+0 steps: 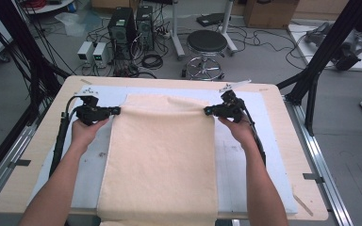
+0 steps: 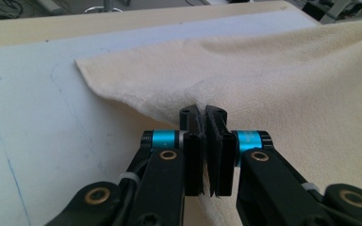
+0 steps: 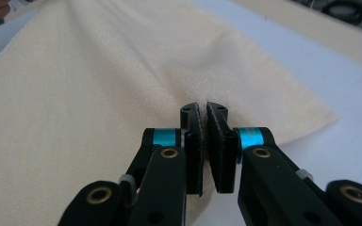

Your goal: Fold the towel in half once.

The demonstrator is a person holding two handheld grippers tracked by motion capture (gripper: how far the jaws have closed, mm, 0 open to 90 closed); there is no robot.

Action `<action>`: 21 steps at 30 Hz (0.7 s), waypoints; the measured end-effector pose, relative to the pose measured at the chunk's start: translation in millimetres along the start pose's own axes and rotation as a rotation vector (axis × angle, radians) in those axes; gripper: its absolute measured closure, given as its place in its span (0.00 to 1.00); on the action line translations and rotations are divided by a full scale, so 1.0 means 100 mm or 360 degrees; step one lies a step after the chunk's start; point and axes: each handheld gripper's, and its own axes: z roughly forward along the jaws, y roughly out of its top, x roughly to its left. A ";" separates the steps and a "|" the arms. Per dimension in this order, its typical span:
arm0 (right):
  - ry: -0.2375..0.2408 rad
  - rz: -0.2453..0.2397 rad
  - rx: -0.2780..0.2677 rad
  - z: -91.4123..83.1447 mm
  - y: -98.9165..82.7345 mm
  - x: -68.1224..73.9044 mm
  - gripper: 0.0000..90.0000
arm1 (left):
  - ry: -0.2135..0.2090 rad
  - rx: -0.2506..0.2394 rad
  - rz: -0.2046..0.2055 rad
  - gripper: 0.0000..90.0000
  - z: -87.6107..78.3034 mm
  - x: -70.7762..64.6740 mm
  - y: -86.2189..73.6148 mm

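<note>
While my left claw (image 2: 202,141) looks along its own jaws, low in the middle of the left gripper view, I see both pads pressed together on the edge of the cream towel (image 2: 283,84), a thin fold of cloth caught between them. My right claw (image 3: 204,141) sits the same way in the right gripper view, pinched shut on the opposite edge of that towel (image 3: 99,94).

From the high view, the left claw (image 1: 115,111) is at centre left of the frame and the right claw (image 1: 208,111) at centre right, each gripping a side of the towel (image 1: 160,155) near its far end. My hands sit just behind them, forearms coming up from the bottom edge. Between the two claws the far end of the cloth is raised a little and folds softly, while the rest runs flat down the middle of the frame and hangs over the near edge of the table (image 1: 42,141).

Under the towel lies a pale blue mat (image 1: 92,165), showing on both sides of the cloth. Beyond the table, in the upper part of the frame, stand a black round stool (image 1: 207,42) and two dark computer towers (image 1: 132,26) on the grey floor.
</note>
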 end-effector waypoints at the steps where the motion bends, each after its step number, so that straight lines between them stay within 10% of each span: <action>1: 0.0002 -0.0003 -0.0009 -0.05 0.06 0.00 0.95 | -0.0003 -0.0030 0.0010 0.95 -0.02 -0.02 0.06; 10: 0.0005 -0.0032 -0.0111 -0.42 0.30 0.07 0.95 | -0.0038 -0.0154 0.0116 0.95 -0.27 -0.16 0.39; 21: 0.0156 -0.0113 -0.0089 -0.55 -0.08 0.47 0.95 | -0.0104 -0.0166 0.0255 0.94 -0.63 -0.43 -0.15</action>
